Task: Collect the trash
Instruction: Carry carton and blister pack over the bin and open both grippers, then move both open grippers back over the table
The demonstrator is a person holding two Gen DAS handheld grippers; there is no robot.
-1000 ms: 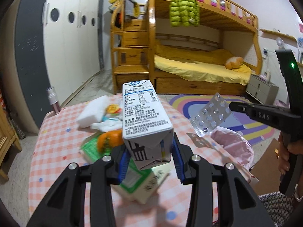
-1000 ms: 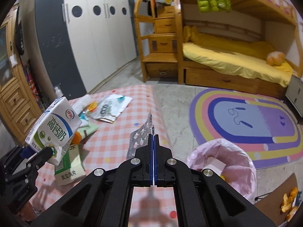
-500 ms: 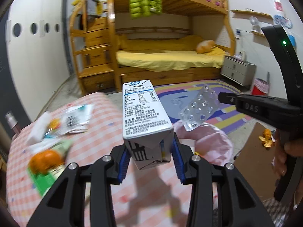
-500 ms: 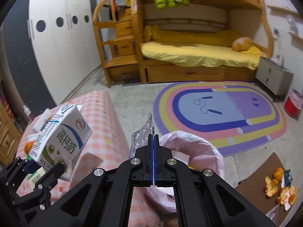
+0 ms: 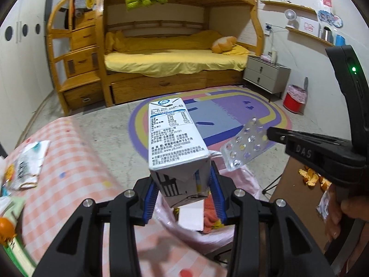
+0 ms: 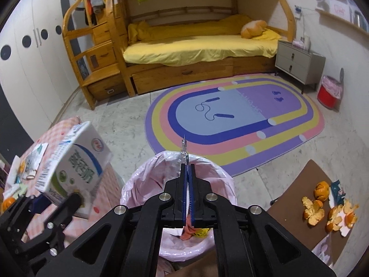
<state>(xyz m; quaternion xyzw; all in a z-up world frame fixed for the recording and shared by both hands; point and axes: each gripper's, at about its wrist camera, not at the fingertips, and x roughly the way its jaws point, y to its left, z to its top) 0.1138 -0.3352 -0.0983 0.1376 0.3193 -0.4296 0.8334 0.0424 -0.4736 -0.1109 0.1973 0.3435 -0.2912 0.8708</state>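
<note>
Both hands have swung away from the checked table [image 5: 76, 161], which filled the view a second ago and now sits off to the left, and have come over the pink-lined bin [image 6: 143, 184] on the floor just beside the table's right edge. In my judgement the carry is done and the drop is the step in hand.

The left gripper [image 5: 182, 189] pinches the milk carton [image 5: 173, 143] low on its body between the blue pads; its jaws have just been opening a little, though the pads look pressed on the carton's sides and it stands upright above the near part of the bin. The right gripper [image 6: 188, 173] has also just begun to part, showing a thin slit, with the empty pill blister [image 5: 244, 147] standing edge-on between its tips (whether it is gripped or already slipping I cannot tell) right over the bin's far rim.

Inside the bin lie a white box, something orange-red and a yellow scrap. A second bin, red with a pink liner [image 6: 329, 92], stands far right by the nightstand; its contents are hidden. Wrappers and an orange remain on the table, and orange peels [image 6: 322, 210] lie on a brown board on the right.
</note>
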